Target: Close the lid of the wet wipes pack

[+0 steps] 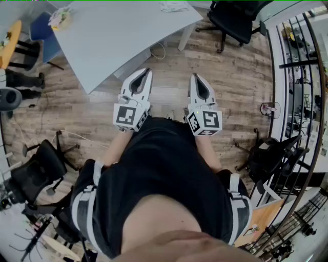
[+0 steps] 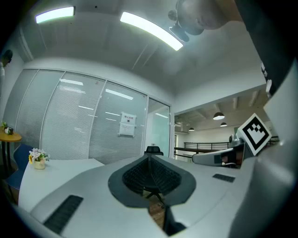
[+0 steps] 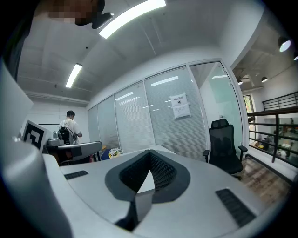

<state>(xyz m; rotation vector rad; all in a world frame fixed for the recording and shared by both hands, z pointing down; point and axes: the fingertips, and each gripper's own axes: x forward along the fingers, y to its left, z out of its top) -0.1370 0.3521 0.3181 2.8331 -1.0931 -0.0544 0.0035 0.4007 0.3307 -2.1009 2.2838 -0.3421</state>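
Both grippers are held level in front of the person's body, over the wood floor and short of the grey table [image 1: 113, 36]. My left gripper [image 1: 148, 71] has its jaws closed tip to tip with nothing between them; its own view shows the tips [image 2: 150, 156] meeting. My right gripper [image 1: 194, 77] is also shut and empty, tips together [image 3: 149, 151]. A small white item [image 1: 174, 6] lies at the table's far edge; it is too small to tell whether it is the wet wipes pack. No lid is visible.
A flower pot [image 1: 60, 18] stands at the table's left corner by a blue chair [image 1: 43, 30]. Black office chairs stand at the back right [image 1: 233, 18], left [image 1: 38, 169] and right [image 1: 269, 156]. A railing [image 1: 300, 66] runs along the right. A person with a backpack [image 3: 69, 130] stands far off.
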